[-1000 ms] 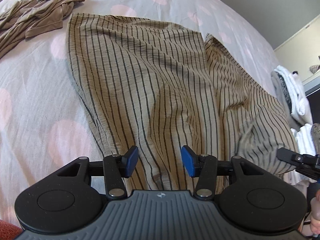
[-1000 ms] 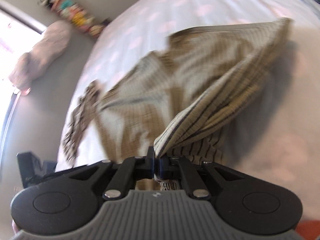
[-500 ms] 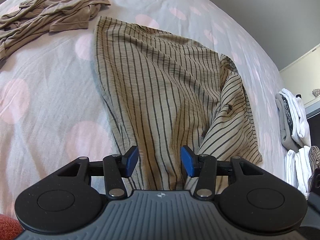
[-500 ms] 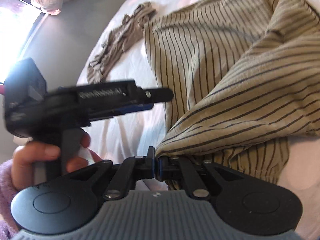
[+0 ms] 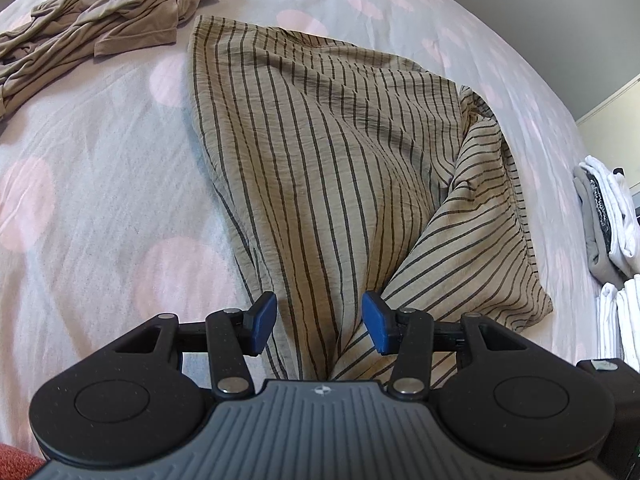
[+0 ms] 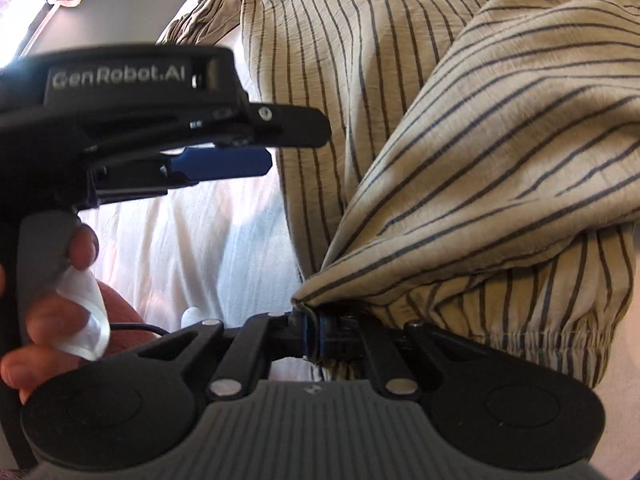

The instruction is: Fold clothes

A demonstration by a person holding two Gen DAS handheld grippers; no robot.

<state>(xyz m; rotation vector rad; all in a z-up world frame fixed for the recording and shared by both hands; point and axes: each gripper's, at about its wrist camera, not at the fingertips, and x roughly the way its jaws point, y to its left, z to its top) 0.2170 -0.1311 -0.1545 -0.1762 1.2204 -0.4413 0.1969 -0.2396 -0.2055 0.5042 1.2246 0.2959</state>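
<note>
Two garments lie on the pale grey bedcover with faded pink dots [image 5: 100, 208] that fills most of what we see. The larger is the beige crinkled-cotton garment with thin dark stripes [image 5: 320, 168], spread across the middle of the bed, its right part folded over so the stripes there run slantwise and its gathered hem showing in our right wrist view [image 6: 460, 184]. Beyond its far left corner, just beside it, sits the crumpled plain taupe jersey garment [image 5: 92, 24], unfolded. At the bed's right edge we see a stack of folded white and grey clothes [image 5: 608, 220], well apart from the striped piece.

Our left gripper [image 5: 318, 322] hangs above the near edge of the striped garment with its blue pads [image 5: 264, 320] spread apart and nothing pinched; cloth lies below the gap, not pressed. In the right wrist view it appears from the side [image 6: 264, 160], carried by a hand [image 6: 60, 312] wrapped round its grey handle.

Our right gripper [image 6: 314, 336] pinches a bunched corner of the striped garment between nearly closed jaws, which are just beginning to part; the fabric is drawn taut from the pads up toward the fold.
</note>
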